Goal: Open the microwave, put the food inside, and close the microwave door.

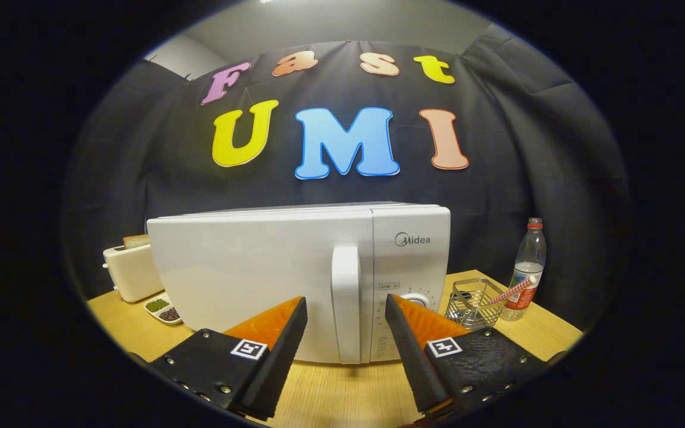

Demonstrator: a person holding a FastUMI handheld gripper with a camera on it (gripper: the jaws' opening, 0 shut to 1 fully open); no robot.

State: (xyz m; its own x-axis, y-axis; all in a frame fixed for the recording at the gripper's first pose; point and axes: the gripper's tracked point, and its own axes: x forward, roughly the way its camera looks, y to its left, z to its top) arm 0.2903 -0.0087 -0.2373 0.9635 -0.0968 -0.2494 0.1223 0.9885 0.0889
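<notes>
1. microwave (295, 279) sits on the wooden table (342, 392), door shut, front face square to the gripper. judging from that, the task is at its first step: door not yet opened, no food inside.
2. door handle (346, 303) is a vertical white bar at the door's right edge, next to the control panel (411, 285) with its dial. handle lines up with the gap between the fingers, so my read is the approach is aimed at pulling it.
3. gripper (345, 306): fingers spread wide apart, nothing between them, touching nothing. the handle shows in the gap, just ahead of the tips; contact not made as far as i can tell. the opening looks wider than the handle, so it should fit around it.
4. next move likely needs a straight push forward until the handle sits between the pads, then close and swing along the door's arc. hinge is presumably on the left side of the door, can't confirm.
5. risk: fingers sit low on the handle; a grab near the bottom end could slip off.
6. left of the microwave: a toaster (131, 270) with bread in the slot, and in front of it a small divided dish (163, 309) holding green and dark bits. possibly the food for the task, can't tell for sure.
7. right of the microwave: a wire basket (472, 303) with a striped straw-like stick leaning out, and beyond it a clear plastic bottle (527, 267) with a red cap. all well clear of the door's swing, in my judgement.
</notes>
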